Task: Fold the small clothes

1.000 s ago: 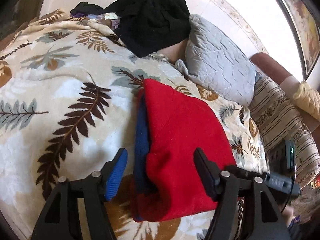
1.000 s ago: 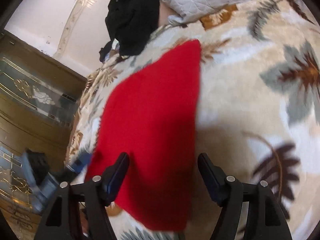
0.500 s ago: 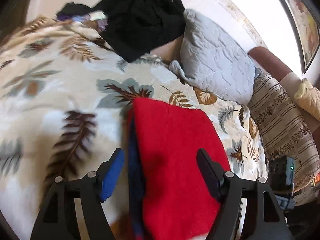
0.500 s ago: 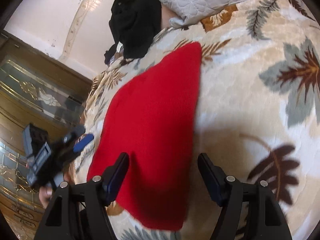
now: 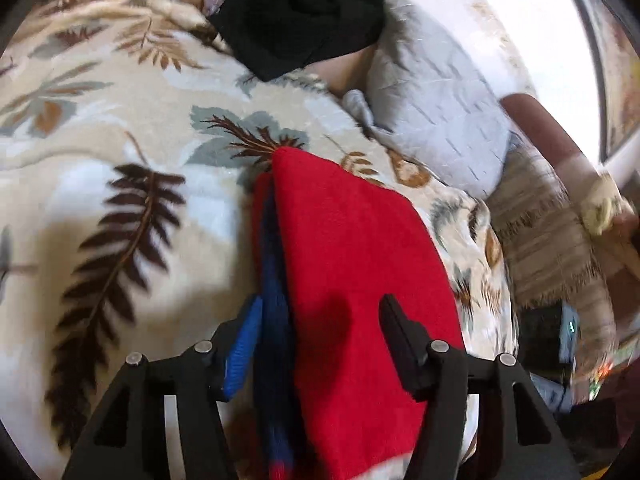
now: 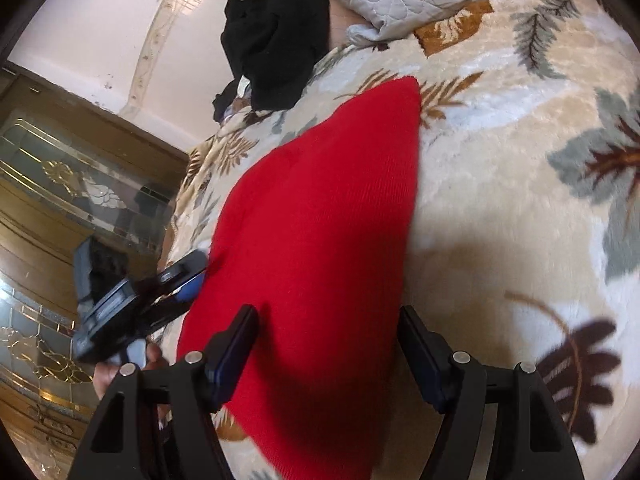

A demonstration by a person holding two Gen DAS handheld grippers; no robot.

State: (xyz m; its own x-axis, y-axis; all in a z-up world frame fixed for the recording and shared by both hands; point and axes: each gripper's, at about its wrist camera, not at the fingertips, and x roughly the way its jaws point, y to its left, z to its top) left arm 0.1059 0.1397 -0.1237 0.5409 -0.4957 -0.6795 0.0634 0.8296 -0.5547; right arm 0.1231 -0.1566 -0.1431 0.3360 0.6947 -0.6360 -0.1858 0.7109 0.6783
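Observation:
A folded red garment (image 5: pixel 360 264) with a blue inner layer (image 5: pixel 274 320) along its left edge lies flat on the leaf-patterned blanket (image 5: pixel 120 128). My left gripper (image 5: pixel 320 328) is open, its jaws straddling the near left part of the garment. The garment also shows in the right wrist view (image 6: pixel 320 240). My right gripper (image 6: pixel 326 344) is open over the garment's near right edge. The left gripper (image 6: pixel 168 292) shows at the garment's far side in the right wrist view.
A heap of black clothes (image 5: pixel 304 12) lies at the head of the bed, next to a grey quilted pillow (image 5: pixel 436 120). A striped cushion (image 5: pixel 552 232) lies to the right. A wooden cabinet with glass doors (image 6: pixel 60 200) stands beside the bed.
The left gripper pulled back and up, then came forward and down over the garment's blue edge. The right gripper stayed nearly still. The garment has not moved.

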